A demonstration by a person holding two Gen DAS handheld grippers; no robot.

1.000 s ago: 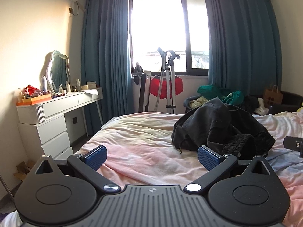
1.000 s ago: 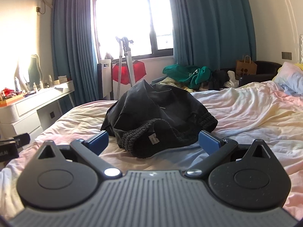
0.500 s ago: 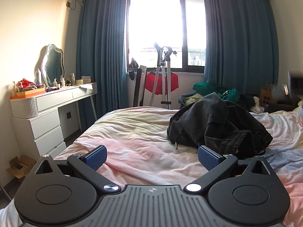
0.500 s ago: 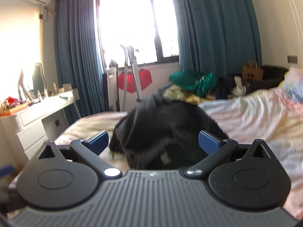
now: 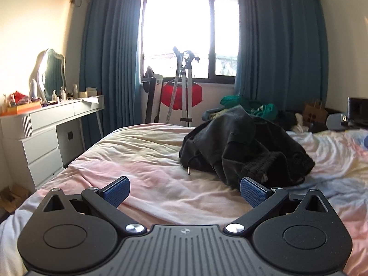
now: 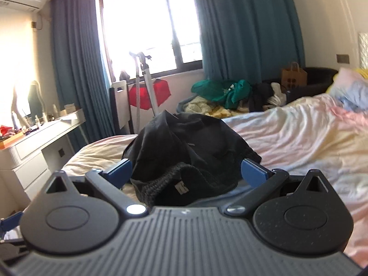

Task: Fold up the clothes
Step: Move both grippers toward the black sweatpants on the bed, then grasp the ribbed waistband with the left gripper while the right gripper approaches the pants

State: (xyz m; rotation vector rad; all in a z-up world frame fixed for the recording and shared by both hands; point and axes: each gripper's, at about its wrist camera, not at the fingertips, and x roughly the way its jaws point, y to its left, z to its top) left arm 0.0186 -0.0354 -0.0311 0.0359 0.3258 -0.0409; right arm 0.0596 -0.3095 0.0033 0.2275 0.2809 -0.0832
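A crumpled black garment (image 5: 241,151) with a knitted ribbed hem lies in a heap on the bed (image 5: 142,161), which has a pink and cream sheet. In the left wrist view it is ahead and to the right. My left gripper (image 5: 184,189) is open and empty, low over the sheet, its right finger close to the heap's near edge. In the right wrist view the garment (image 6: 191,151) fills the middle. My right gripper (image 6: 186,172) is open, with the ribbed hem (image 6: 161,184) lying between its spread fingers, not clamped.
A white dresser (image 5: 46,133) with a mirror stands at the left wall. A tripod and a red garment (image 5: 181,96) stand under the window. A pile of green and other clothes (image 6: 218,96) lies beyond the bed. A pillow (image 6: 352,89) is at the far right.
Both grippers moved forward toward the black garment. The right gripper has come in close, so the ribbed hem now lies between its fingers. Both stay open.
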